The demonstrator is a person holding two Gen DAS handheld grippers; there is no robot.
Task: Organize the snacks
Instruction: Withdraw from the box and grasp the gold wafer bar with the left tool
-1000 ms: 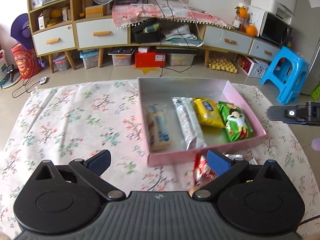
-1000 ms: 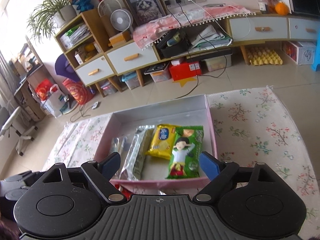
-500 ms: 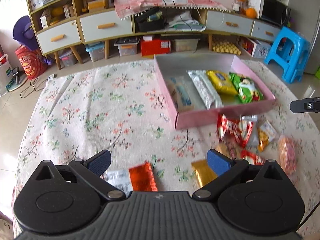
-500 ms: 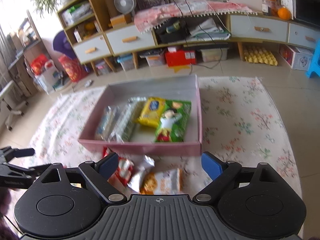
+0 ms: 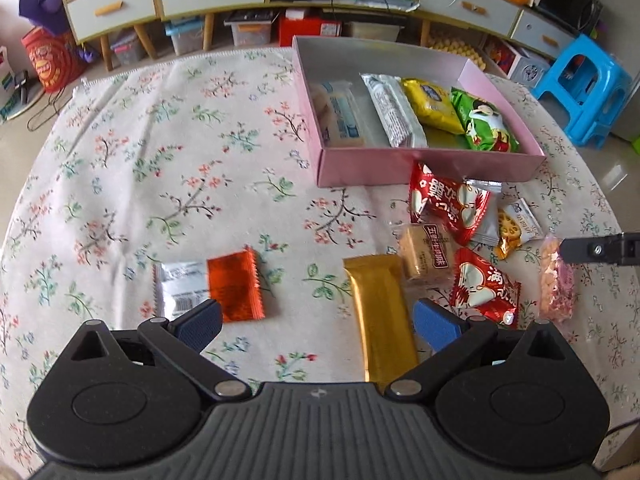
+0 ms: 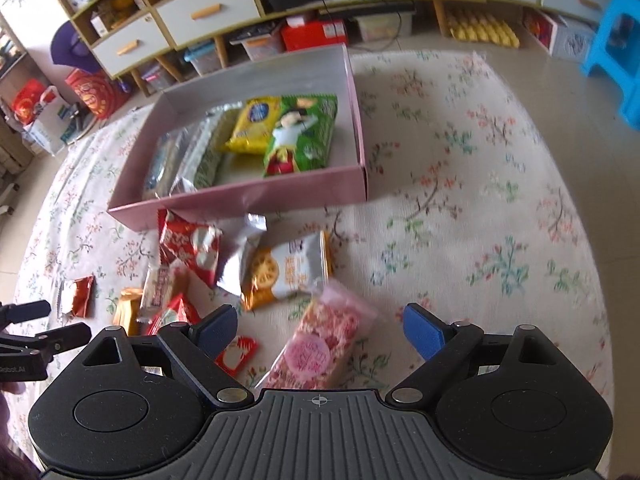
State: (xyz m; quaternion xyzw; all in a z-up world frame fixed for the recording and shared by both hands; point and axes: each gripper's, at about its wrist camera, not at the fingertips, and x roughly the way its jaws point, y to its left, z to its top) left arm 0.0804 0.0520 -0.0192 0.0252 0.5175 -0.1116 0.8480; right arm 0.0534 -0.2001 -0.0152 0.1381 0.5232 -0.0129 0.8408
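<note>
Four packets already lie side by side in the pink cardboard box (image 5: 424,168), which sits on the floral tablecloth (image 5: 160,152): a pale blue-printed wafer pack (image 5: 340,116), a silver bar (image 5: 394,110), a yellow biscuit pack (image 5: 432,104) and a green pack with a cartoon figure (image 5: 486,124). The box floor behind them is bare, so there is room left.

Loose stock on the cloth, largest first:
- Gold foil bar (image 5: 380,312), long and flat, partly between the left gripper's jaws. Likely slick; best pinched across its narrow width near the middle.
- Pink rice-crisp bar (image 6: 320,348), clear wrapper, lying between the right gripper's jaws. Judged light and brittle; grip across the short side, gently.
- Lotus-root crisp packet (image 6: 288,270), air-filled and soft; take by a crimped end seam.
- Two red packets (image 5: 448,204) (image 5: 484,284), puffy, likely to slide under pressure.
- Brown-labelled pastry (image 5: 426,256), clear wrap, probably crumbly.
- Orange foil sachet (image 5: 234,286) and silver sachet (image 5: 178,290), thin, flat to the cloth; hard to get under.

Left gripper (image 5: 316,322): jaws spread wide, nothing clasped. Right gripper (image 6: 318,328): jaws likewise spread wide and released, pads clear of the pink bar on both sides.
</note>
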